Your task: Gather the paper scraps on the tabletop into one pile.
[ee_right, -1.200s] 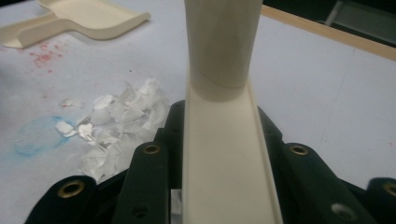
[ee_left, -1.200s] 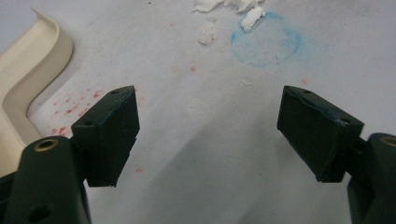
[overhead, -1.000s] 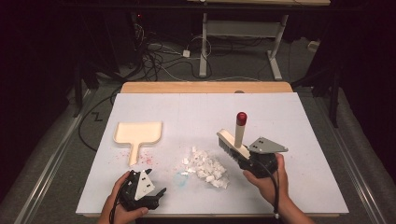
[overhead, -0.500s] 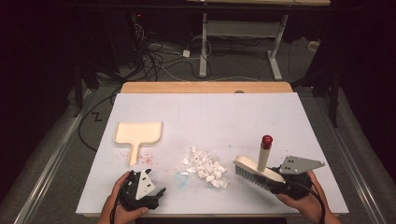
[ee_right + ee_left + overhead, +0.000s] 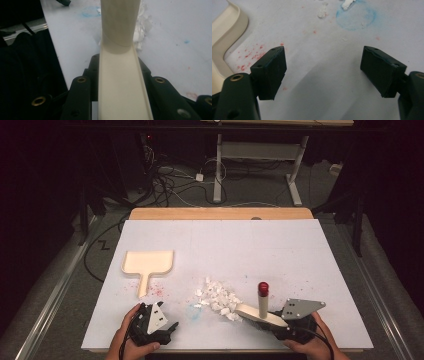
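Brush (image 5: 261,312), pinched between the right gripper's (image 5: 280,324) jaws, now sits lower and nearer the table's (image 5: 300,255) front edge than a second ago, its head just beside the white scraps (image 5: 217,295). Left gripper (image 5: 167,327) is unmoved, jaws spread on nothing, near the dustpan (image 5: 147,263).

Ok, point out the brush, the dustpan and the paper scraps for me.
brush (image 5: 262,315), high view, on its cream back beside the upright handle.
dustpan (image 5: 148,261), high view, middle of its tray.
paper scraps (image 5: 218,295), high view, centre of the white heap.
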A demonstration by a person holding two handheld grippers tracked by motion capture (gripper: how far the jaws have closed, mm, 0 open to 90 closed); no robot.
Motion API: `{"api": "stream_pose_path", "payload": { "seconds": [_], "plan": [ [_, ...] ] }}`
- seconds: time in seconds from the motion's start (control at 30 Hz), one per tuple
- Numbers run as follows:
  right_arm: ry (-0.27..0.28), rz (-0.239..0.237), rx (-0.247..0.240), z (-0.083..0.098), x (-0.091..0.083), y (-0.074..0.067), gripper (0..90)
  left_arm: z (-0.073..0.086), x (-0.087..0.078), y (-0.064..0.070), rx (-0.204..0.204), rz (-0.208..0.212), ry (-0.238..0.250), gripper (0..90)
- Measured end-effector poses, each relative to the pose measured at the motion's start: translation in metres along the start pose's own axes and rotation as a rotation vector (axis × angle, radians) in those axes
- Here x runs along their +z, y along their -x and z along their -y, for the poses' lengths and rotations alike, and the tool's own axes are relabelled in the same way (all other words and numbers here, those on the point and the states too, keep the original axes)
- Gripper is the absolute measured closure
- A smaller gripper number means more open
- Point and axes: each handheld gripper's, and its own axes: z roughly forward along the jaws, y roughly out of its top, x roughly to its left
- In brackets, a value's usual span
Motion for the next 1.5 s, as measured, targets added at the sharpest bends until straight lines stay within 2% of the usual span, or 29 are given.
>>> {"api": "stream_pose_path", "payload": {
  "seconds": [0.07,0.23,0.27,0.37,0.47,0.63,0.67,0.77,0.8,0.87,1.03,1.13,1.17,1.27,1.33,1.37,1.4,1.5],
  "plan": [
    [0.001,-0.004,-0.008,-0.009,0.011,0.0,67.7,-0.001,0.001,0.0,-0.003,0.001,0.002,20.4],
    [-0.005,-0.011,-0.029,-0.022,0.024,0.0,67.7,-0.003,0.003,0.002,0.006,0.004,0.006,20.8],
    [0.0,-0.018,-0.041,-0.025,0.027,0.001,67.7,-0.003,0.003,0.002,0.002,0.006,0.008,20.8],
    [0.018,-0.02,-0.036,-0.034,0.036,0.002,67.7,-0.002,0.002,0.001,0.002,0.004,0.006,20.8],
    [0.038,-0.009,-0.064,-0.047,0.048,0.006,67.7,-0.001,0.001,0.001,0.0,0.004,0.006,20.8],
    [0.055,0.0,-0.068,-0.055,0.055,0.009,67.7,0.0,0.001,0.001,0.0,0.001,0.006,20.8],
    [0.061,-0.003,-0.054,-0.056,0.056,0.009,67.7,0.0,0.0,0.001,-0.001,0.001,0.007,20.8],
    [0.069,-0.006,-0.075,-0.055,0.052,0.008,67.7,0.002,-0.001,0.0,0.0,-0.003,0.009,20.8],
    [0.093,0.002,-0.081,-0.055,0.044,0.005,67.7,0.002,-0.002,0.0,-0.002,-0.007,0.012,20.8],
    [0.104,0.004,-0.079,-0.056,0.04,0.004,67.7,0.003,-0.005,-0.001,-0.007,-0.014,0.021,20.7],
    [0.188,0.013,-0.074,-0.062,0.014,-0.002,67.7,0.003,-0.01,-0.004,-0.029,-0.036,0.054,20.4],
    [0.232,0.004,-0.074,-0.067,0.009,-0.008,67.7,0.003,-0.014,-0.007,-0.042,-0.054,0.072,20.4],
    [0.252,-0.035,-0.06,-0.071,0.015,-0.014,67.7,0.003,-0.016,-0.008,-0.046,-0.056,0.081,20.3],
    [0.251,-0.064,-0.066,-0.072,0.027,-0.02,67.7,0.005,-0.022,-0.014,-0.067,-0.092,0.119,19.8],
    [0.216,-0.111,-0.081,-0.074,0.048,-0.028,67.7,0.007,-0.029,-0.019,-0.113,-0.126,0.152,19.8],
    [0.189,-0.134,-0.097,-0.074,0.067,-0.035,67.7,0.009,-0.034,-0.023,-0.143,-0.151,0.182,19.8],
    [0.189,-0.134,-0.097,-0.074,0.067,-0.035,67.7,0.009,-0.034,-0.023,-0.143,-0.151,0.182,19.8],
    [0.145,-0.186,-0.086,-0.075,0.093,-0.041,67.7,0.013,-0.04,-0.029,-0.187,-0.177,0.221,19.8]
  ]
}}
